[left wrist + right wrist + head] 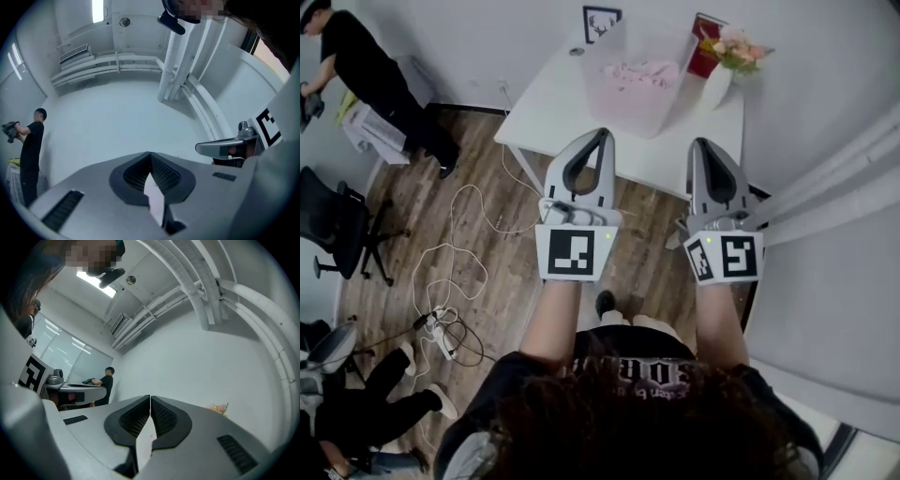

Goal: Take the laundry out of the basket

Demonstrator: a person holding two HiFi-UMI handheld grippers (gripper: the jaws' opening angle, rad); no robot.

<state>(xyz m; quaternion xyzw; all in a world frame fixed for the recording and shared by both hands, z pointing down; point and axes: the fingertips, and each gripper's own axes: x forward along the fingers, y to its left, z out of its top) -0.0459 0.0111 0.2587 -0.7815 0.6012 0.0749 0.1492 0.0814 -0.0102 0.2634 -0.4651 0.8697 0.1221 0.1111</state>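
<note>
Dark hair (628, 431) fills the bottom centre of the head view. Above it, mid-frame, the left gripper (601, 134) and right gripper (701, 142) point side by side, each with its jaws pressed together on nothing. Pink laundry (639, 73) lies in the translucent basket (623, 112) on the white table (546, 117), upper centre, beyond both tips.

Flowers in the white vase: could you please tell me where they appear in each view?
Head view: flowers near the top edge, right of centre.
Left gripper view: not in it.
Right gripper view: flowers low, right of centre.
Shared landmark: the person in black, left of centre in all three views.
</note>
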